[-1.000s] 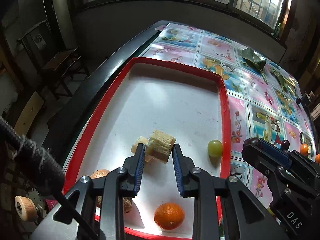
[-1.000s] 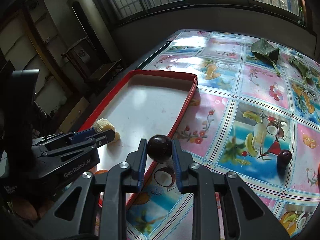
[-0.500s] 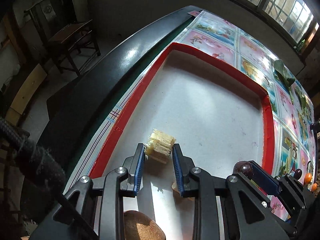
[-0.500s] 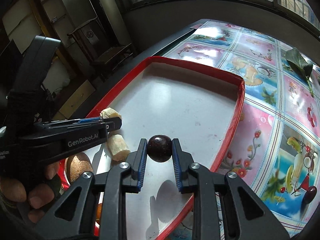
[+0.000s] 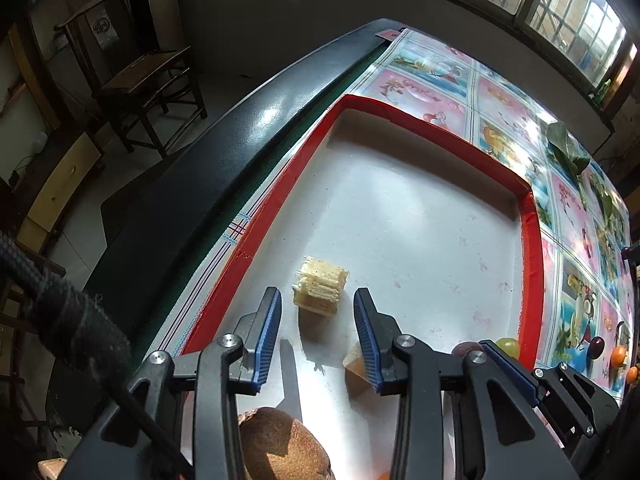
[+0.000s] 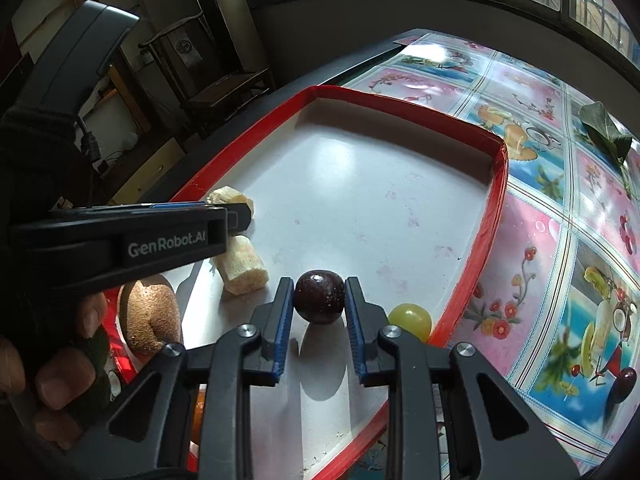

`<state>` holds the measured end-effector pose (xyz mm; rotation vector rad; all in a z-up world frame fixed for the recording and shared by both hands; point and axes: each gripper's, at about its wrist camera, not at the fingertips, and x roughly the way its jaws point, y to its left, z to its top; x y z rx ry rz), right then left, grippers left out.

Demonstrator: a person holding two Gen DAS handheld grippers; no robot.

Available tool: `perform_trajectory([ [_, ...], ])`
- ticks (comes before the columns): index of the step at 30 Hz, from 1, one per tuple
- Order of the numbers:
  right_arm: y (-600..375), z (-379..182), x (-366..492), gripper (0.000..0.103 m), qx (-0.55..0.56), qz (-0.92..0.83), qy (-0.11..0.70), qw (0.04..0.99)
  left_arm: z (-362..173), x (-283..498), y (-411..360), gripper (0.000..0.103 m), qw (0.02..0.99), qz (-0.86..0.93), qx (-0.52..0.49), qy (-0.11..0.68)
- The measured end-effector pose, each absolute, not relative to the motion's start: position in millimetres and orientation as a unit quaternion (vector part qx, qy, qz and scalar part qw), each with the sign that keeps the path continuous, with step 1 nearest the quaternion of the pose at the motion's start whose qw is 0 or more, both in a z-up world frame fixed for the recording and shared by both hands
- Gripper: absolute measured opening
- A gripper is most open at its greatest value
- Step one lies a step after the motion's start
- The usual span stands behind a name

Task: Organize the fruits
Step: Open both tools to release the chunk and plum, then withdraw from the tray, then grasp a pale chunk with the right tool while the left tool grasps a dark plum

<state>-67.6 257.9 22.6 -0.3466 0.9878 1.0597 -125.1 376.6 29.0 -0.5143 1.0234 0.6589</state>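
A red-rimmed white tray lies on the table. My left gripper is open, its fingers apart on either side of a pale yellow fruit chunk that rests on the tray floor near the left rim. My right gripper is shut on a dark plum, held low over the tray. A second pale chunk, a kiwi and a green grape lie in the tray.
The table has a fruit-patterned cloth. Green leaves lie at its far side. A dark plum and small orange fruits sit on the cloth right of the tray. A wooden chair stands beyond the table's left edge.
My left gripper has opened and let the pale chunk down onto the tray. My right gripper has carried the plum lower and further into the tray.
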Motion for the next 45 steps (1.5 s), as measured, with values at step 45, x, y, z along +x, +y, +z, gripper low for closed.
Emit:
perform_trajectory([
  [45,-96,18,-37,0.048,0.076,0.273,0.488,0.825,34,-101,142,0.065,0.829,0.121,-0.135,0.529],
])
